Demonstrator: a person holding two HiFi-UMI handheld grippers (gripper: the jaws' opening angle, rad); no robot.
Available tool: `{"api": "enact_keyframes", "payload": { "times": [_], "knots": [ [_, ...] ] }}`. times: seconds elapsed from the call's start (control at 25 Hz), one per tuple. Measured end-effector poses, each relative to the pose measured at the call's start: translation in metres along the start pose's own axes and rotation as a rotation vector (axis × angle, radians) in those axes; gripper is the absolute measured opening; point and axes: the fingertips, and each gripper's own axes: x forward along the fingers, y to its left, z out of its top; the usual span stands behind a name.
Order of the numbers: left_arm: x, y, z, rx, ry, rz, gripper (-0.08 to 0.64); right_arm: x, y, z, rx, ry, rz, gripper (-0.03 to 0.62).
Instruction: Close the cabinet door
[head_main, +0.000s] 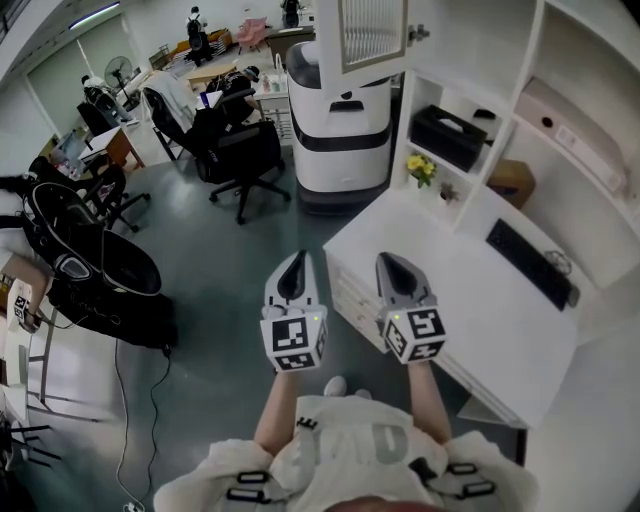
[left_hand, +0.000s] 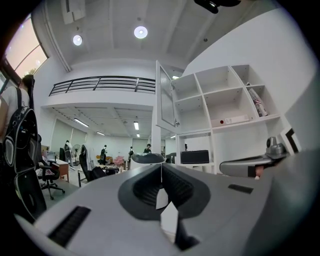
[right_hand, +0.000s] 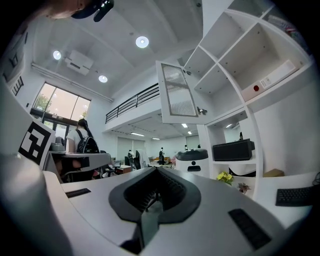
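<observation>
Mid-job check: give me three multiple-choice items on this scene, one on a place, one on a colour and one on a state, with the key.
1. Where does the black keyboard lie?
A. on the floor
B. on the white desk
C. on an office chair

2. What colour are the flowers in the shelf unit?
A. red
B. blue
C. yellow

3. How does the cabinet door stand?
A. swung open
B. fully shut
C. lying on the desk

Key:
1 B, as the head view shows it flat on the desktop.
2 C, since the blooms beside the black box are yellow.
3 A, because the door juts out from the shelves in every view.
</observation>
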Motion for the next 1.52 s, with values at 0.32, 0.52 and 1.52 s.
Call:
{"api": "enact_keyframes", "payload": {
  "times": [0.32, 0.52, 1.52],
  "knots": [
    [0.004, -0.002, -0.009, -0.001, 0.012, 0.005, 0.006, 0.011, 0.011, -0.015, -0.034, 0.054, 0.082, 0.068],
    [0.006, 0.002, -0.009, -0.004, 0.012, 0.007, 0.006, 0.02, 0.014, -0.029, -0.006, 0.102, 0.078, 0.307],
    [0.027, 0.017, 0.019, -0.035, -0.006, 0.029, 0.006, 0.057, 0.006, 0.014, 0.016, 0.055, 0.08, 0.318]
  ]
}}
